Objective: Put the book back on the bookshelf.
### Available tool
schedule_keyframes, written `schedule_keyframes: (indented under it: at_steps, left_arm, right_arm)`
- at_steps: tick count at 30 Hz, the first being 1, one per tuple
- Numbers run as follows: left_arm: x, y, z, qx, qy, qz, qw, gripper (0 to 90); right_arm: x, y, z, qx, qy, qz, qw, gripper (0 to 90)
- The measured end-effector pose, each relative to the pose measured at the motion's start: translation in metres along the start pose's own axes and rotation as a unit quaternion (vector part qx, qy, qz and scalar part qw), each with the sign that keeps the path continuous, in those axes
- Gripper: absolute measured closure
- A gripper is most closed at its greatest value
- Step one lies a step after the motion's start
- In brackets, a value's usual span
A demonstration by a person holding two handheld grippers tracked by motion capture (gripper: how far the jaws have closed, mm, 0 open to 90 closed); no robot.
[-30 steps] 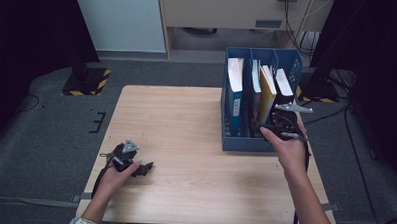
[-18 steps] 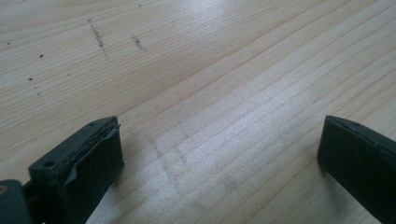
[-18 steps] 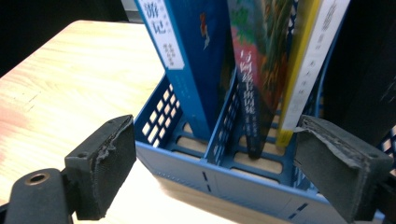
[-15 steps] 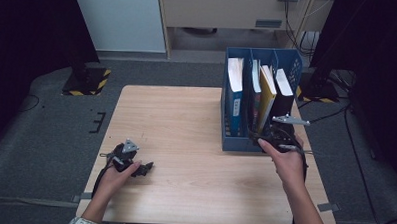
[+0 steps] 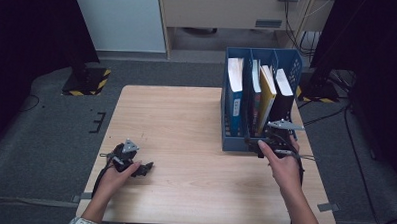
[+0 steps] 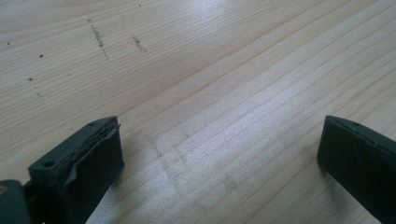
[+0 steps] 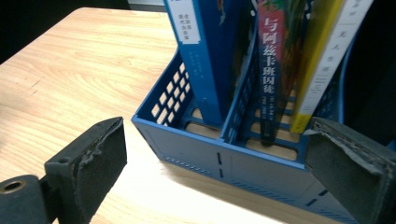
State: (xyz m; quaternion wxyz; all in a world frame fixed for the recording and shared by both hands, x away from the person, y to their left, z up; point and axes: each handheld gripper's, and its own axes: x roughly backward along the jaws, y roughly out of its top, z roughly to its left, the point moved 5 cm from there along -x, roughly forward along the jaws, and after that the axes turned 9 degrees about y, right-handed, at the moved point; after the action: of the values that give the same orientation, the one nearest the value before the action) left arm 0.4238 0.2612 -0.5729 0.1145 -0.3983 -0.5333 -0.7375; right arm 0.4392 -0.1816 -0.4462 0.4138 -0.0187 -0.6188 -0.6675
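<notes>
Blue plastic file rack (image 5: 234,142) is seen at about 2 o'clock on the wooden table (image 5: 186,121), its long axis running from 6 to 12 o'clock in the high view, open top up, near end wall facing the person. Books are stood upright in its slots, spines toward the near end: a blue book (image 5: 234,95) in the left slot, a dark-spined book (image 5: 255,94) and a yellow book (image 5: 267,97) in the middle, a black book (image 5: 285,97) at the right. All are leaned slightly.

Right gripper (image 5: 265,144) is held at the rack's near right corner, at about 5 o'clock of the rack, pointed toward 12 o'clock; contact with the rack cannot be told. Its jaws are set wide apart and have just been opening; nothing is pressed between them. In the right gripper view the rack's near wall (image 7: 233,161) is seen beyond the gap, books rising behind it.

Left gripper (image 5: 143,169) is rested at about 7 o'clock on the table, pointed toward 3 o'clock. Its jaws are spread wide with bare wood (image 6: 219,130) between them.
</notes>
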Motion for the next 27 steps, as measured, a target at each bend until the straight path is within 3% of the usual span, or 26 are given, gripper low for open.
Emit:
schedule_keyframes:
  at_steps: [23, 27]
  left_arm:
    - [0.0, 0.0, 0.0, 0.0, 0.0, 0.0, 1.0, 0.0]
    - [0.0, 0.0, -0.001, 0.0, 0.0, 0.0, 1.0, 0.0]
  right_arm:
    - [-0.016, -0.023, 0.045, 0.029, 0.044, 0.019, 0.9985, 6.5]
    - [-0.018, -0.025, 0.06, 0.048, 0.051, 0.027, 0.9971, 6.4]
